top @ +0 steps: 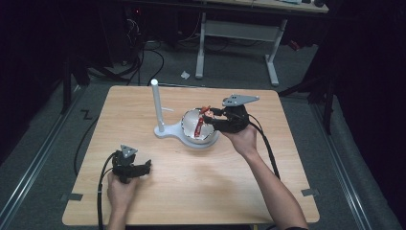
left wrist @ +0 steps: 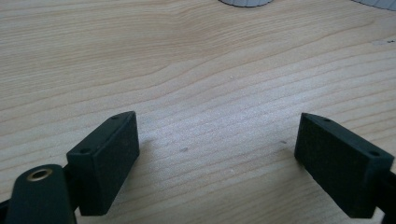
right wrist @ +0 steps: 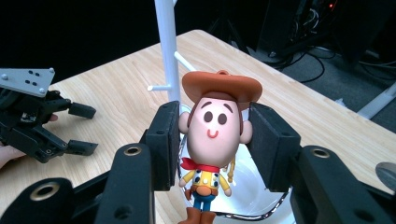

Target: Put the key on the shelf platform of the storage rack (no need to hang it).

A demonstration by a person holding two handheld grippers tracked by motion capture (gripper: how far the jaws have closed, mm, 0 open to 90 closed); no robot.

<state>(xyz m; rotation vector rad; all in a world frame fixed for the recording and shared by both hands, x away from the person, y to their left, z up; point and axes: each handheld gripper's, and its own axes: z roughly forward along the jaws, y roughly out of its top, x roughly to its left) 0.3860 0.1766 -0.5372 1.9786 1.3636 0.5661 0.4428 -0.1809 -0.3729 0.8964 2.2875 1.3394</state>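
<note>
A small cowboy toy (right wrist: 215, 126) with a brown hat, yellow shirt and red scarf hangs just above a shiny white bowl (right wrist: 254, 203). My right gripper (right wrist: 215, 140) is shut on it, one pad pressing each side of the toy's head. From above, the right gripper (top: 211, 115) holds the toy (top: 206, 110) over the far rim of the bowl (top: 211, 139). A red and white shape (top: 199, 127) lies inside the bowl; I cannot tell what it is. My left gripper (top: 142, 167) rests low at the table's front left. Its jaws (left wrist: 217, 154) stand wide open over bare wood.
A white stand with a tall post (top: 155, 103) and short side pegs rises just left of the bowl, its flat base (top: 168, 131) touching the bowl. The post (right wrist: 167, 51) stands right behind the toy. Cables trail from both grippers toward the table's front edge (top: 191, 221).
</note>
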